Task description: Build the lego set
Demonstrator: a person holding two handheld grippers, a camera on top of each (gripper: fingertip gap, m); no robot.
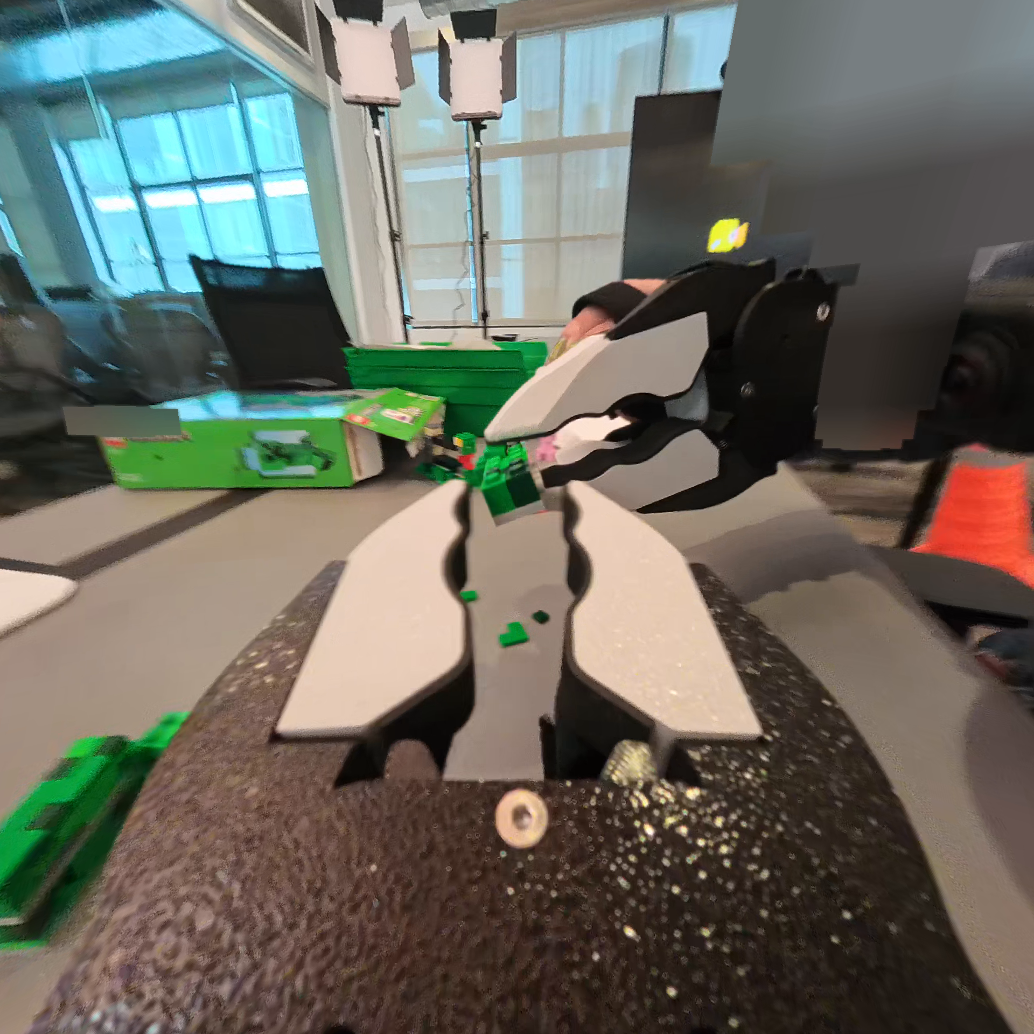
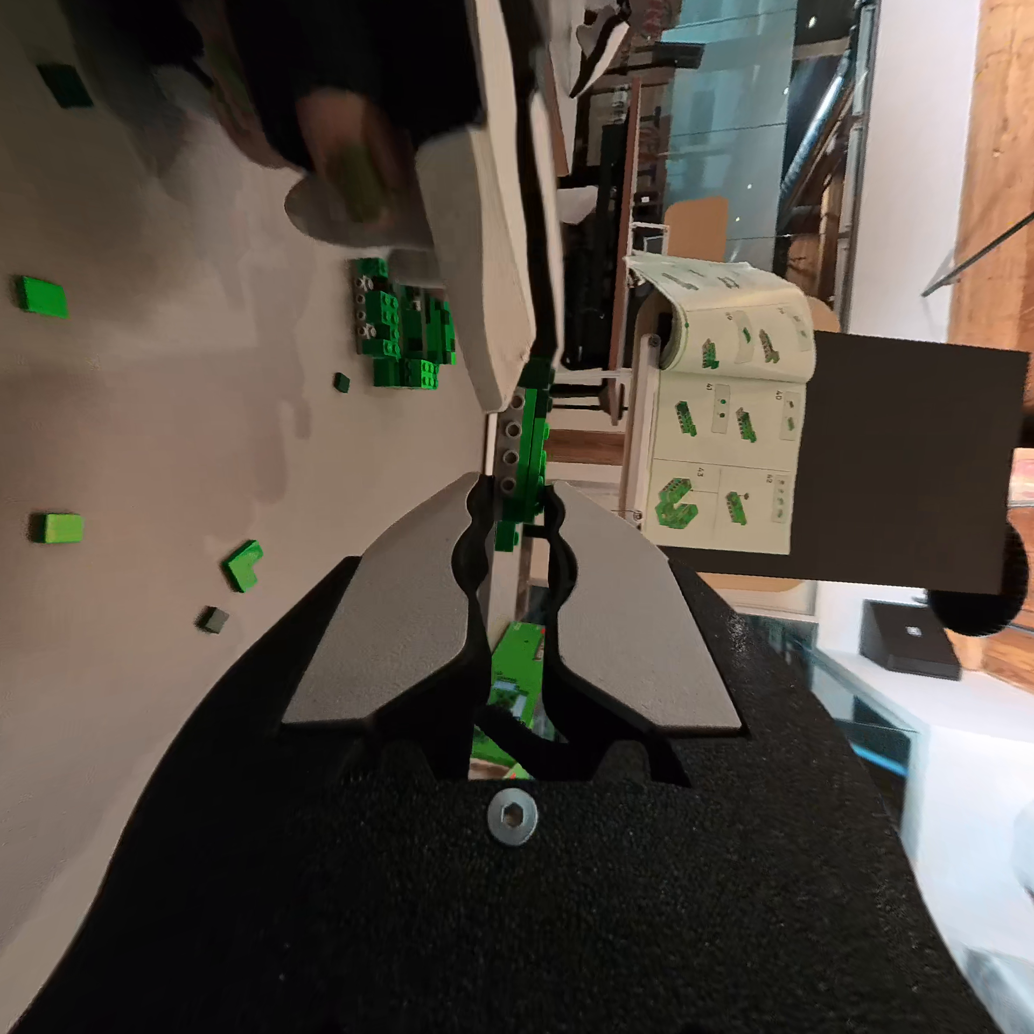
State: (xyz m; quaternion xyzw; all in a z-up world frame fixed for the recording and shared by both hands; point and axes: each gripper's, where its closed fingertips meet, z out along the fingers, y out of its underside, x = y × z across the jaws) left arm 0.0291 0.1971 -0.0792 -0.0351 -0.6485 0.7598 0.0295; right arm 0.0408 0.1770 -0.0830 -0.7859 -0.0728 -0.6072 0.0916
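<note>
Holding a green-and-grey lego assembly [image 2: 523,447] above the grey table [image 1: 168,587] — both grippers meet.

Right gripper [image 2: 512,498] is clamped on it; left gripper [image 1: 515,495] is parted around it — loose green pieces [image 1: 512,635], a green box [image 1: 235,442] and studio lights [image 1: 422,61] are seen.

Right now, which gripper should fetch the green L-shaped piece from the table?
Left. The left gripper has open, empty jaws above the L-shaped piece; the right gripper is holding the green assembly.

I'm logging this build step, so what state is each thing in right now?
Left hand-held gripper: open, tips either side of the sub-assembly.
Right hand-held gripper: shut on the green and grey sub-assembly, held above the table.
Instruction booklet: open, propped upright.
Set box: end flap open.
L-shaped green piece: loose on the table.
</note>
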